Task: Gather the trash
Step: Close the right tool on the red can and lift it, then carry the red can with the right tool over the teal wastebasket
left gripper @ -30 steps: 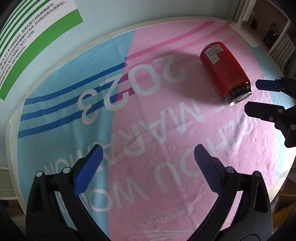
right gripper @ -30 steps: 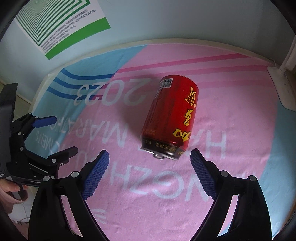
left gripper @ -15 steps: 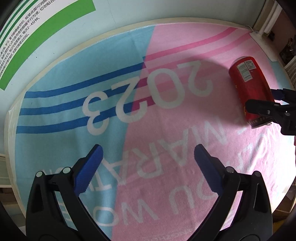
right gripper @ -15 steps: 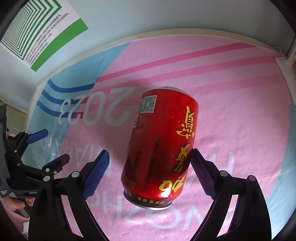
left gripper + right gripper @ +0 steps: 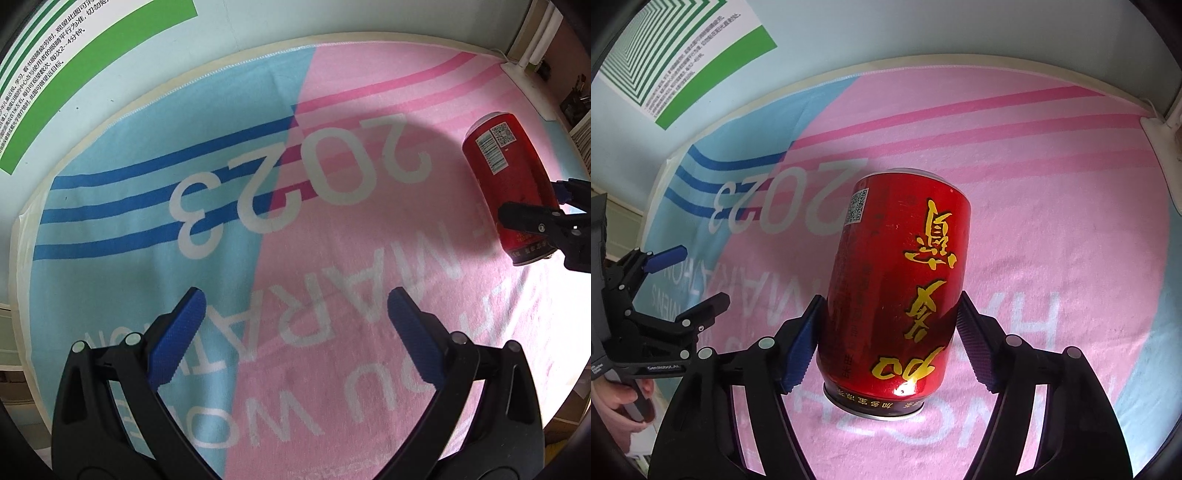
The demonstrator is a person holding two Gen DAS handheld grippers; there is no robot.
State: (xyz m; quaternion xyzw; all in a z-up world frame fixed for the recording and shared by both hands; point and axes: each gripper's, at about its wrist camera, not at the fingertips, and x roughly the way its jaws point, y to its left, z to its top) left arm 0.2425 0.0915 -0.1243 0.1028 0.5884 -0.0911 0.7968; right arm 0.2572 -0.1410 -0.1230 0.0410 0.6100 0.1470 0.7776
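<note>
A: Red metal, gold characters down its side: that is the cylindrical red drink can (image 5: 897,295), lying on its side on the pink and light-blue towel with white "2023" lettering (image 5: 1052,206) that covers the worktop.

B: And the right gripper (image 5: 886,343)?

A: It sits astride the can's lower half, near the dark rim. Its jaws are closing, the can between them. The blue ribbed pads (image 5: 799,354) look to be right at the can's sides; I cannot say for sure that they press on it.

B: The other one?

A: The left gripper (image 5: 293,332) is spread wide with nothing between its blue pads, over the seam where the blue half of the towel meets the pink half. From its camera the can (image 5: 511,181) lies far to the right, with the right gripper's black fingers (image 5: 532,218) crossing it.

B: Anything else?

A: A white poster with green stripes and small print (image 5: 683,55) on the pale wall behind, and a hand (image 5: 618,402) on the left gripper's handle.
</note>
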